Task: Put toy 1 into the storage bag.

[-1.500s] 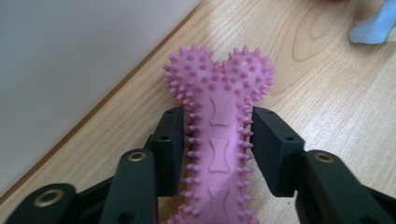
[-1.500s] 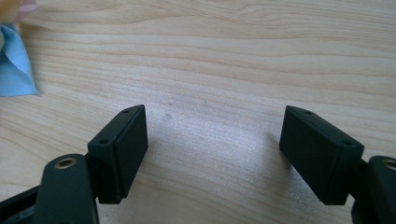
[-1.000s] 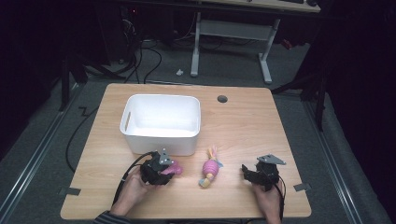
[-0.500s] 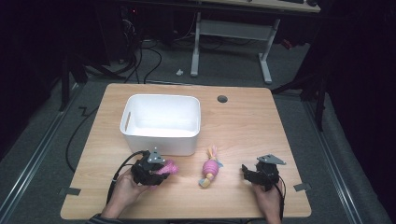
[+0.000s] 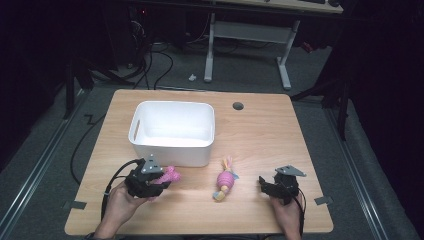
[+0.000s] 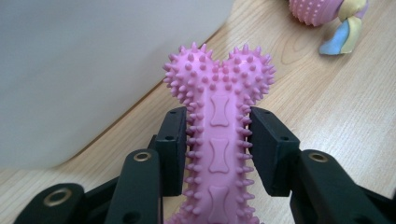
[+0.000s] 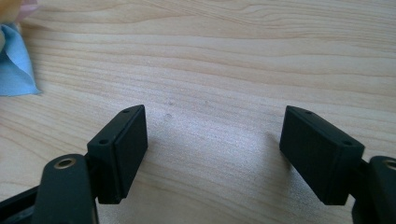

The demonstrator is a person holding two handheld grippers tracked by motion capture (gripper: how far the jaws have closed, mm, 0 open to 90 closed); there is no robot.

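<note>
My left gripper [image 5: 159, 178], jaws clamped on the pink bone [image 6: 219, 135], has lifted it off the surface [image 5: 260, 135] beside the bin [image 5: 172, 131]; right gripper [image 5: 266, 183] waits, jaws wide.

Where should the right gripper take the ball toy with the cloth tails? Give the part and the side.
Grip the pink ball, its widest and firmest part, coming from above with the right gripper. The toy lies flat on the table, tails out both ends, so put the fingers across its short sides.
</note>
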